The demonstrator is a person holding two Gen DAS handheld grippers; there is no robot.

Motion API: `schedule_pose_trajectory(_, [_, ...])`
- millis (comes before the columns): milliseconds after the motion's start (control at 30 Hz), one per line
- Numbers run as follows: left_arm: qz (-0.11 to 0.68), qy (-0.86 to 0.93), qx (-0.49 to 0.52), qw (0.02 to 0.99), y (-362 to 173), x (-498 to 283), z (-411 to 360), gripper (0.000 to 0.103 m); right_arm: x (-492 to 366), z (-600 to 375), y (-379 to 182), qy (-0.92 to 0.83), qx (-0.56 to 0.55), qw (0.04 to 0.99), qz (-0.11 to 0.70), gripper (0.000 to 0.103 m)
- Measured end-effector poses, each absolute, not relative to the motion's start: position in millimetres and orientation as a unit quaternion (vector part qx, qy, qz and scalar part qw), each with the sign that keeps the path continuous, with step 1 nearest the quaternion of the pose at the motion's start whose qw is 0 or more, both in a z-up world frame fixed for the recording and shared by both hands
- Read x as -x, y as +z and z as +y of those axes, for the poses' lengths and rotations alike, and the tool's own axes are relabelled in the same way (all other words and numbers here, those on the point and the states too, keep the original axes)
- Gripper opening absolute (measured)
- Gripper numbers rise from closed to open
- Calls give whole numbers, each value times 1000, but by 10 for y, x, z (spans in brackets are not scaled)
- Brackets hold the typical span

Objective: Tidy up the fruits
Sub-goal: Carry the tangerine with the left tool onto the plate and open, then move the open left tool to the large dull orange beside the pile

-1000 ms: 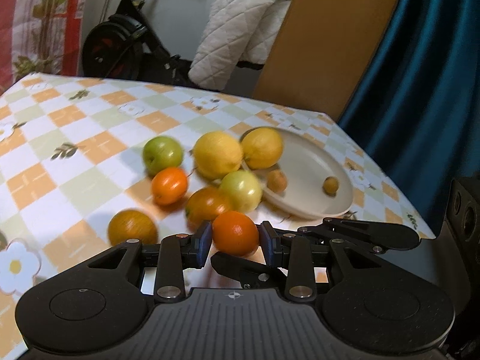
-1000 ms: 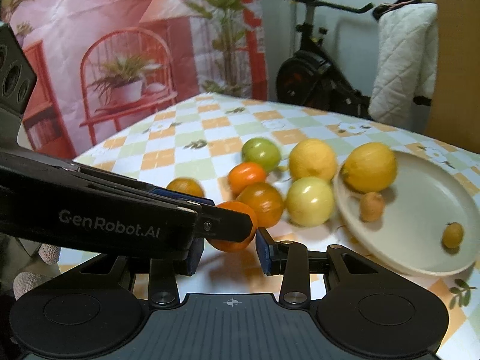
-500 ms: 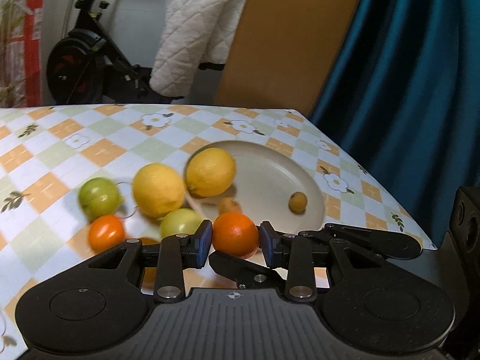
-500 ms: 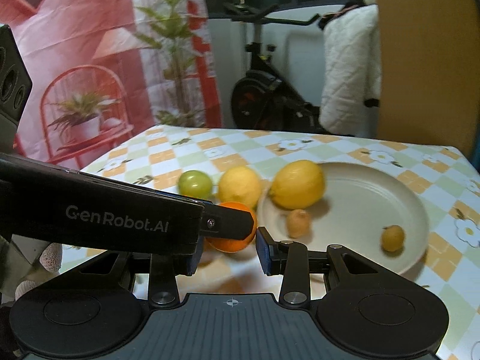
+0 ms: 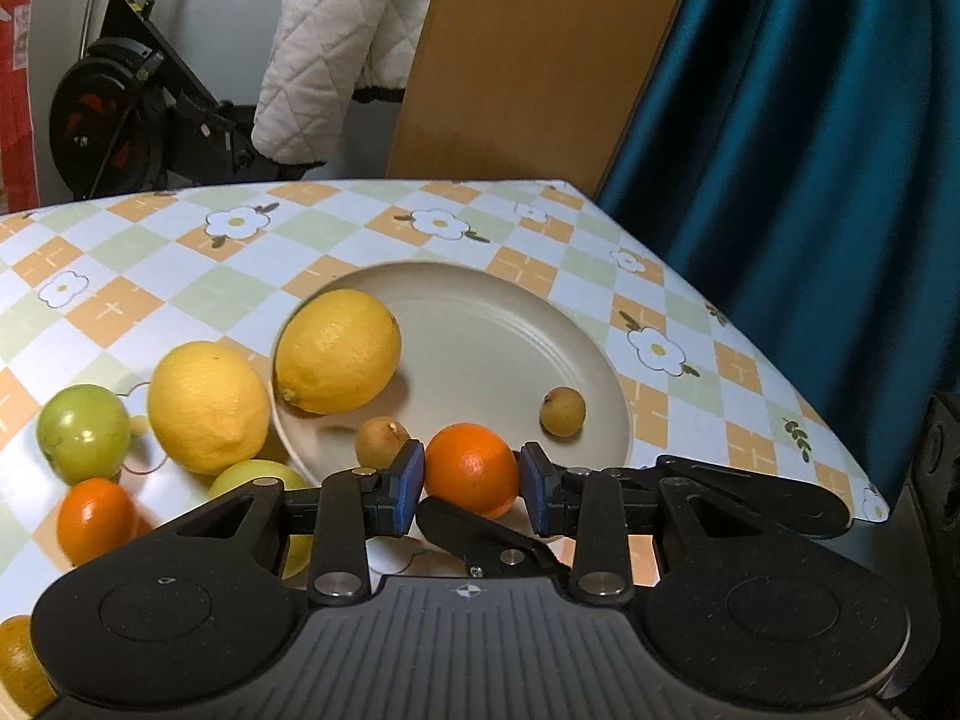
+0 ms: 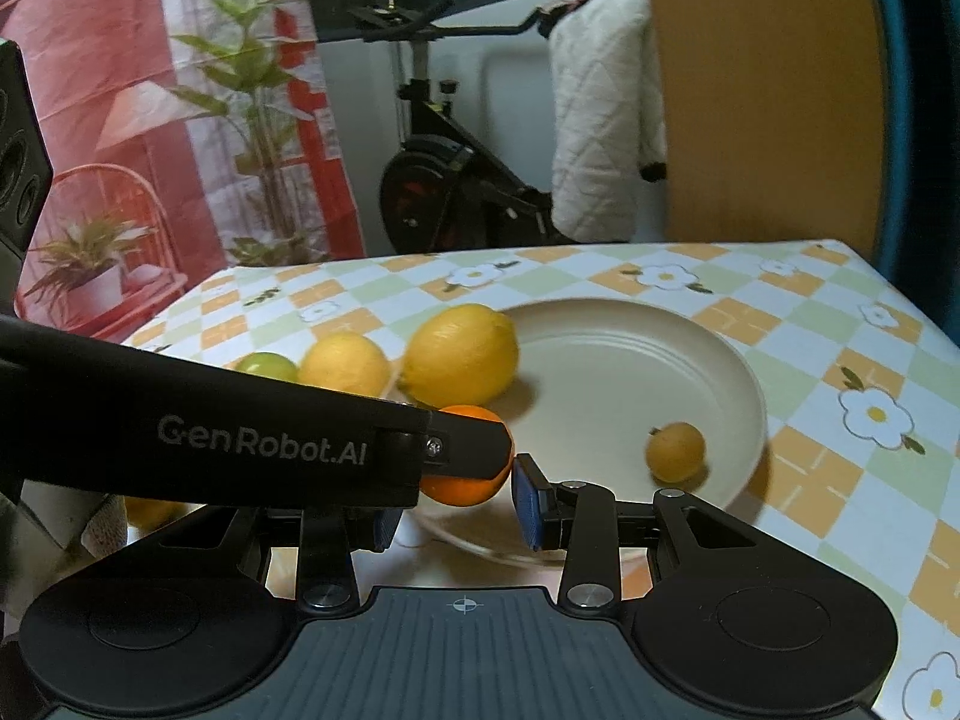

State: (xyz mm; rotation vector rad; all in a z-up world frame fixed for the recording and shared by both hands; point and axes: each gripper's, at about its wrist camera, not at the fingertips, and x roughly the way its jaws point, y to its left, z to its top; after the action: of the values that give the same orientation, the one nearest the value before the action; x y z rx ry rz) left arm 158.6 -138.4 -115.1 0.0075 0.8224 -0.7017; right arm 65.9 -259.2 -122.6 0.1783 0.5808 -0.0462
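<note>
A small orange [image 5: 471, 462] hangs just above the near rim of the beige plate [image 5: 480, 324]. My left gripper [image 5: 471, 480] is shut on it, blue pads on its two sides. My right gripper [image 6: 456, 510] grips the same orange [image 6: 462, 489] crosswise; its right pad touches the fruit, while the left gripper's black finger [image 6: 468, 444] hides its left pad. One lemon [image 5: 339, 351] lies on the plate's left edge, with two small brown fruits [image 5: 562, 411] on the plate. On the cloth sit another lemon [image 5: 207, 408], a green apple [image 5: 84, 432] and a small orange fruit [image 5: 93, 519].
The checkered tablecloth [image 5: 660, 354] ends close to the right of the plate, where a teal curtain [image 5: 810, 150] hangs. Behind the table stand a brown board [image 5: 540, 60] and an exercise bike [image 6: 444, 180] draped with a white quilted jacket [image 6: 600, 120].
Both grippers have carried the orange to the right together, from over the loose fruit on the cloth to the plate's near rim. Their grip has not changed.
</note>
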Motion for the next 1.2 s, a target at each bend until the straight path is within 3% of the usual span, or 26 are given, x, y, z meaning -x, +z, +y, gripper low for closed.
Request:
schedule_pose_trajectory(533, [409, -316, -18, 856, -1253, -1690, -1519, 37, -698, -2683, -1298, -31, -90, 953, 287, 33])
schedule_pose_trajectory(700, [402, -314, -16, 860, -1190, -1660, -1463, 38, -659, -2686, -1271, -45, -83, 954, 284, 38])
schedule_pose_trajectory(1200, [354, -237, 37, 904, -810, -1443, -391, 38, -472, -2403, -1137, -17, -63, 963, 260, 40])
